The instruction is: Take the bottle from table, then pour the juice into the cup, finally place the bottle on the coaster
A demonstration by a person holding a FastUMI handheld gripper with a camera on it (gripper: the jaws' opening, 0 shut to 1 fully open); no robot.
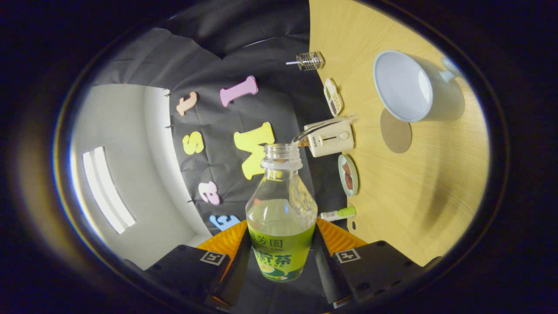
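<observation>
We hold the bottle (pixel 281 218) tipped on its side, its open mouth aimed past the toaster (pixel 330 138), with the cup (pixel 409 87) well off to the right on the table (pixel 405 192). To pour well, we judge we should bring the mouth over the cup's rim before tilting further, and tilt slowly since the juice sits low. The coaster (pixel 396 131) lies just beside the cup. Our gripper (pixel 281 257) is narrowed onto the bottle, both fingers pressing its labelled sides.

Wooden table (pixel 418 187) with cup (pixel 409 87), coaster (pixel 396 131), toaster (pixel 330 138).
</observation>
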